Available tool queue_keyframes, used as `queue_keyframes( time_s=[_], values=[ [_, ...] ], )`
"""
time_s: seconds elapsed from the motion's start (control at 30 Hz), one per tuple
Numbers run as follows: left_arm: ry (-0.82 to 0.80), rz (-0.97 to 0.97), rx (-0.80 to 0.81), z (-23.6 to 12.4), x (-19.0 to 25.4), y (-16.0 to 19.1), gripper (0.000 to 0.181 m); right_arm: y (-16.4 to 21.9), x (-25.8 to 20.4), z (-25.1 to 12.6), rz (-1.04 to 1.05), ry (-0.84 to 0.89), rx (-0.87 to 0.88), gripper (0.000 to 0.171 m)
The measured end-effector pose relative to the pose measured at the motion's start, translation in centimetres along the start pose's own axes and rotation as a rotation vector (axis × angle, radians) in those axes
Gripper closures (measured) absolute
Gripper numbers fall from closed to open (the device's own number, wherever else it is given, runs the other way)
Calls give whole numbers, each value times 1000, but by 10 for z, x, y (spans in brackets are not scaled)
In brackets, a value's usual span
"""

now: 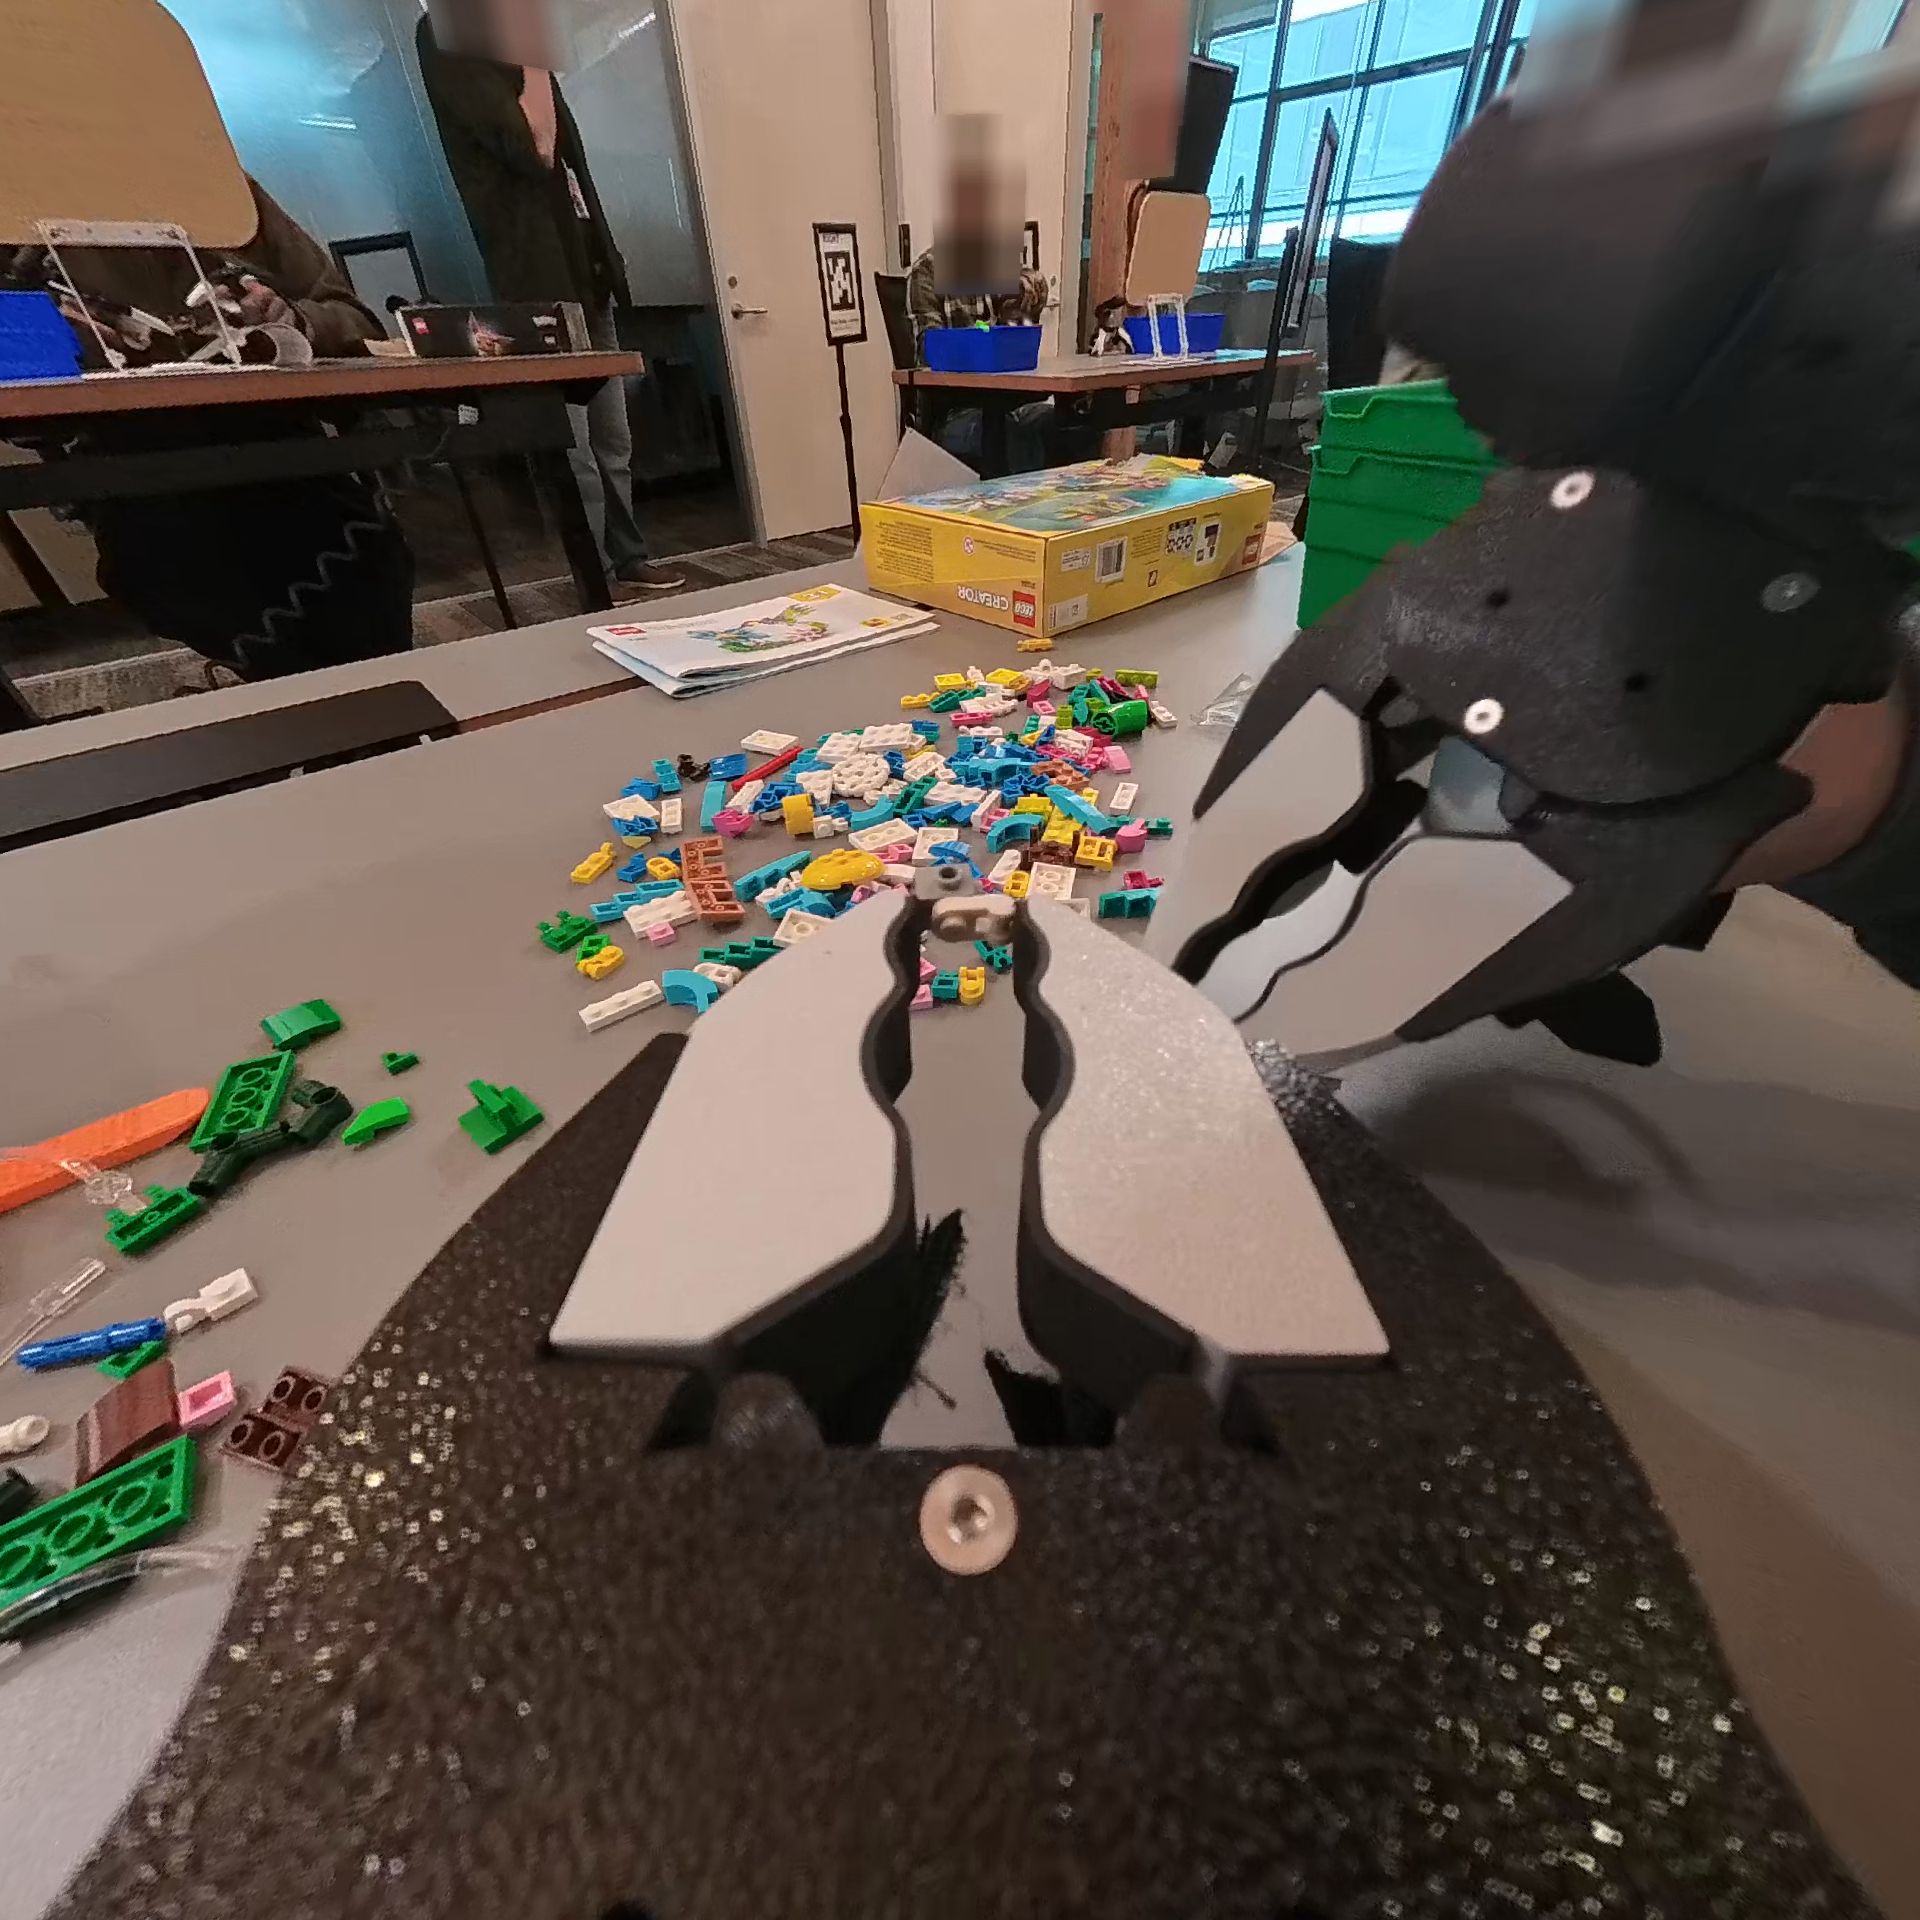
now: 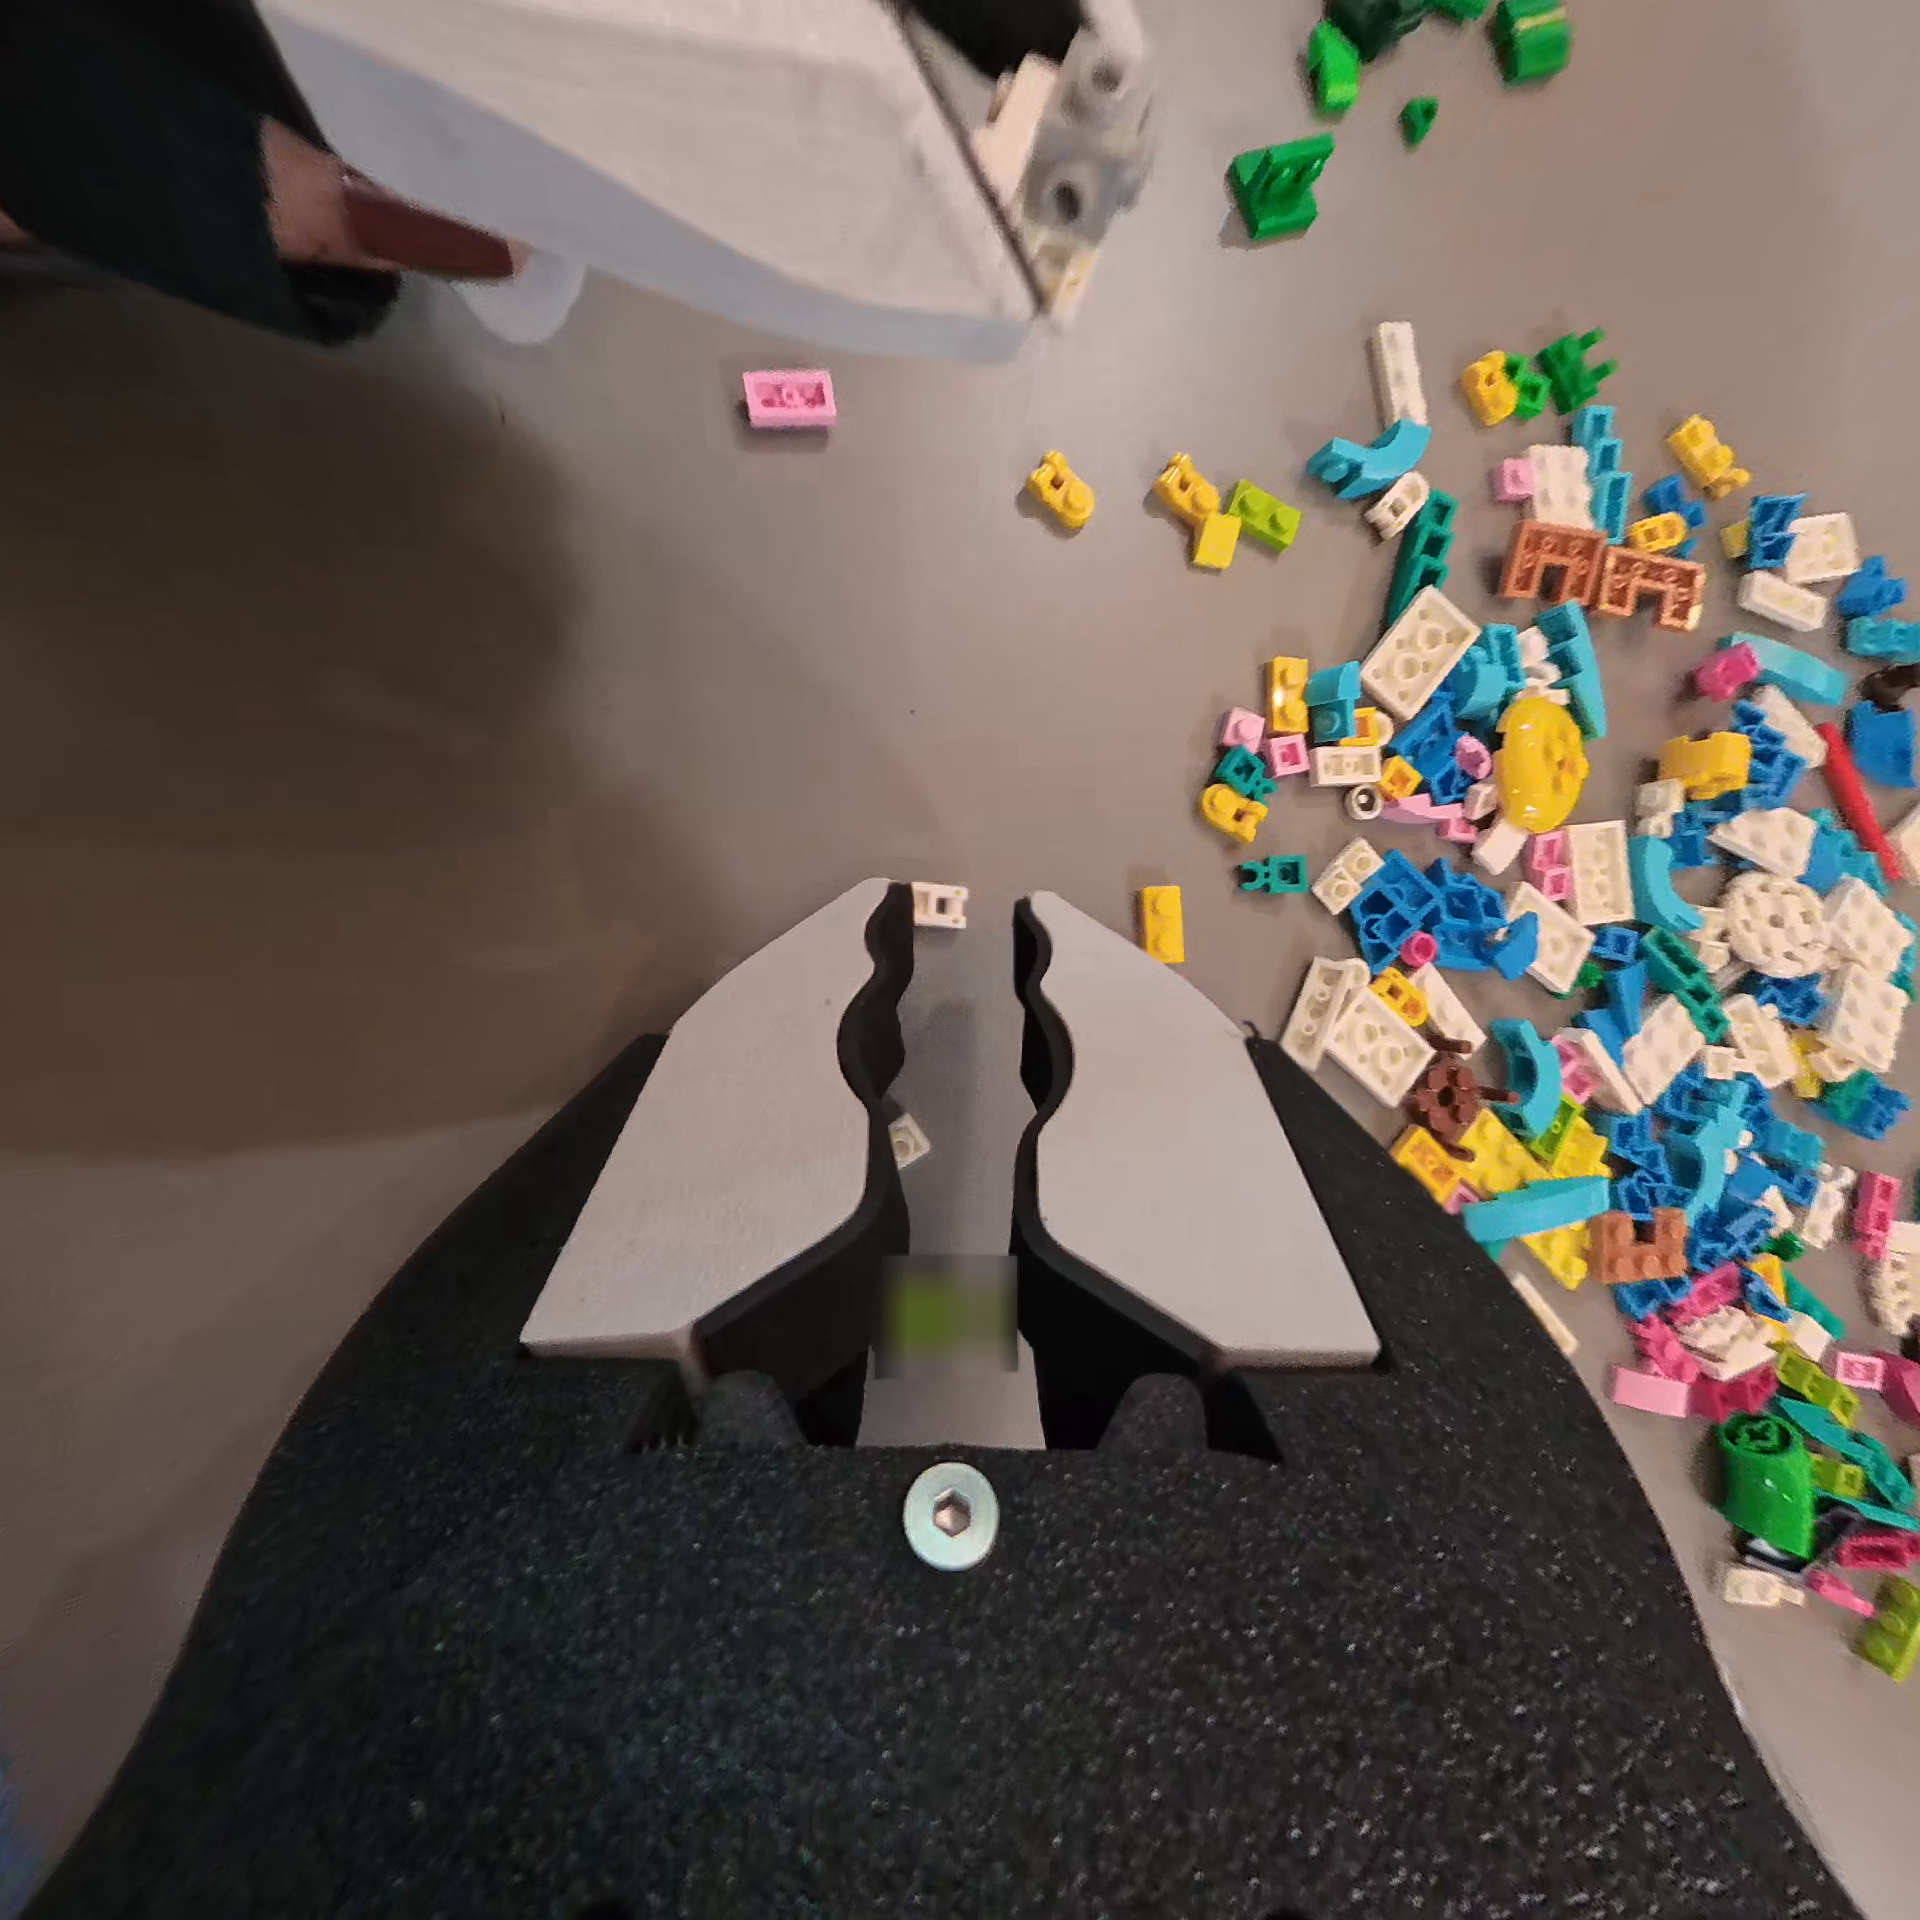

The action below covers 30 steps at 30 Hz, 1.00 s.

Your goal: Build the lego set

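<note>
Small white piece just ahead of my right tongs

My right gripper [image 2: 964, 906] stands apart, the white piece [image 2: 940, 904] by its left tip (nearer than any); the left gripper [image 1: 966, 920] clamps a grey assembly [image 1: 961, 902].

l claw [image 1: 961, 920] pinching; r claw [image 2: 964, 904] parted, angled down.

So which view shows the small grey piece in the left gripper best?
The left wrist view: the grey piece sits sharp and centred, pinched at the left gripper tips. The right wrist view catches it only at the top edge, blurred and partly hidden by the gripper.
</note>
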<state>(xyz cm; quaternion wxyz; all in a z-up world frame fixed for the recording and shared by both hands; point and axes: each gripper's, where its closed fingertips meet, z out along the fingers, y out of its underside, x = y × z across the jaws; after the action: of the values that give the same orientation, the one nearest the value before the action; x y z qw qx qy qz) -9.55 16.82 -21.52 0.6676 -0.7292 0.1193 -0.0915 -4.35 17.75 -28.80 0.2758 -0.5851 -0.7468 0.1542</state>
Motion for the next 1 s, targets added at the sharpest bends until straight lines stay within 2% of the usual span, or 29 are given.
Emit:
queue_keyframes(
  time_s=[0.3, 0.37, 0.57, 0.73, 1.0],
  values=[
    [7, -5, 1, 0, 0, 0, 165, -45, 10, -36, 52, 9, 307, 152],
    [7, -4, 1, 0, 1, 0, 165, -43, 11, -38, 64, 2, 296, 153],
    [14, -1, -5, 0, 2, 0, 165, -11, 4, -23, 35, -57, 113, 153],
    [19, 0, -7, 1, 2, 1, 165, -29, -7, -27, 43, -120, 236, 153],
    [21, -4, -6, 1, 2, 0, 165, -39, 8, -35, 38, -14, 279, 159]
  ],
)
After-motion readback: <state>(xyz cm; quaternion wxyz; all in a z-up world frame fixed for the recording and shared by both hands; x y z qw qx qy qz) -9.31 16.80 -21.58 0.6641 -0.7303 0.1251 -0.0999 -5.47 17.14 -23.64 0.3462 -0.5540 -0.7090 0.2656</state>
